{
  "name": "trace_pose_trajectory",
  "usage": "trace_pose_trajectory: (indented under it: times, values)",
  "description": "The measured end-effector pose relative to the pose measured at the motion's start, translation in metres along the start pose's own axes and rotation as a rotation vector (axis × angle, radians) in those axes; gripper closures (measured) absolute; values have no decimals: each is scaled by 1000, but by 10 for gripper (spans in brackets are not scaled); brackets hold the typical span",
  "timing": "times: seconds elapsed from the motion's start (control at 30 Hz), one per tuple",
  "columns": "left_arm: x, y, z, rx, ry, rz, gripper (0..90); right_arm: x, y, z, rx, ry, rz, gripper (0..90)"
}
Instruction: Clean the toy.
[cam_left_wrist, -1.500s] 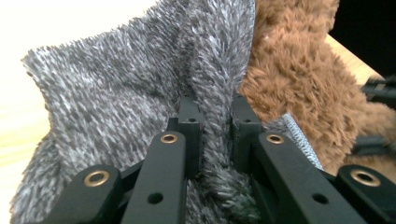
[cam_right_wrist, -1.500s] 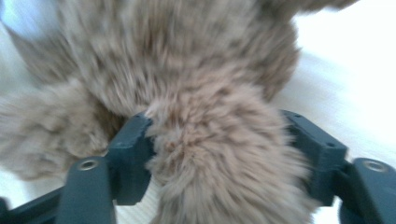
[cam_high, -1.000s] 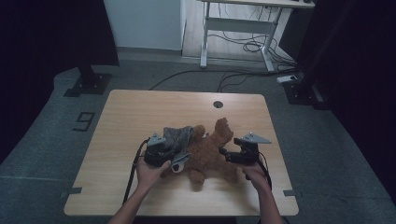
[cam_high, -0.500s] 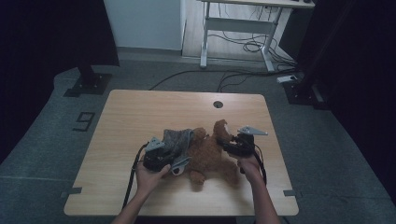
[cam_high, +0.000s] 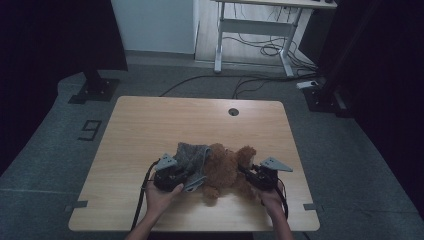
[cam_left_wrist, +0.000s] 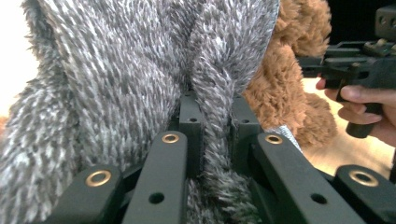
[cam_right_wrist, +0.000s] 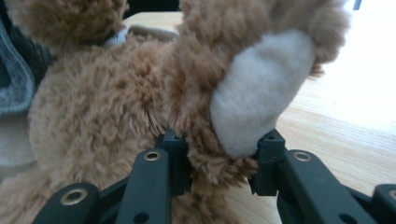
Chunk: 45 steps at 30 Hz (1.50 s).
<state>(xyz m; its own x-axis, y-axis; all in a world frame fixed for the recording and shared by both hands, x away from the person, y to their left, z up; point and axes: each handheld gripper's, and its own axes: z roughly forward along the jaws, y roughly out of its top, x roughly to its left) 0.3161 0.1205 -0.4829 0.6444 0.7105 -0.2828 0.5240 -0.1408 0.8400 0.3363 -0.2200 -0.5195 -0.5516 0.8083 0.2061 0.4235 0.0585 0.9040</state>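
Teddy bear (cam_high: 225, 170): brown and plush, it is lying on the near half of the table, between the two grippers, with the grey garment touching its left side. In the right gripper view (cam_right_wrist: 107, 116) its shaggy body is sitting left of a raised paw.
Table (cam_high: 150, 120): pale wood, it is carrying the bear; a small round hole (cam_high: 233, 112) is sitting near its far edge, well beyond the bear.
Grey garment (cam_high: 192, 155): fuzzy, speckled grey cloth, it is lying against the bear's left side and partly over it. In the left gripper view (cam_left_wrist: 116, 84) it is hanging in thick folds, with the bear showing just to its right.
Left gripper (cam_high: 186, 176): it is sitting just left of the bear, held in the person's left hand (cam_high: 160, 196). Its jaws are standing nearly together and are pinching one narrow fold of the grey garment (cam_left_wrist: 215, 140).
Right gripper (cam_high: 246, 172): it is sitting just right of the bear, held in the person's right hand (cam_high: 272, 199). Its jaws have just been closing, and they are now pressing on the bear's paw from both sides (cam_right_wrist: 219, 154).
Paw pad (cam_right_wrist: 261, 88): the cream sole of the clamped paw is facing the right gripper's camera, with its lower end touching the right-hand jaw.
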Motion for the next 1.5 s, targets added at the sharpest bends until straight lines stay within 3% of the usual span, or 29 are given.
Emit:
trace_pose_trajectory:
  times: [0.2,0.33,0.43,0.6,0.67,0.73,0.83,0.9,1.0,1.23,1.4,1.5]
  values:
    - [-5,17,-7,-4,-12,-12,776,-2,-3,-4,-4,0,-26,689]
    - [-15,39,-8,-33,-16,13,778,-4,-4,-5,-9,-3,-34,691]
    - [-30,58,-2,-51,-36,47,777,-3,-4,-5,-12,-4,-47,691]
    - [-67,88,28,-26,-60,147,776,-3,-4,-5,-15,-6,-55,691]
    - [-78,95,48,25,-48,191,775,-3,-4,-5,-17,-5,-59,691]
    - [-82,98,66,73,-34,194,774,-3,-4,-5,-24,-7,-67,691]
    - [-81,93,95,163,-6,193,774,-3,-4,-6,-30,-7,-79,691]
    - [-78,86,105,206,1,191,774,-3,-4,-7,-33,-6,-81,691]
    - [-73,75,110,189,-2,177,777,-4,-4,-6,-18,-15,-93,693]
    - [-63,73,92,166,-4,157,781,-6,-5,-7,-14,-5,-84,693]
    - [-37,67,64,136,14,109,781,-7,-7,-6,-9,-6,-83,693]
    - [-22,61,46,130,66,112,781,-8,-8,-5,-5,-7,-82,693]
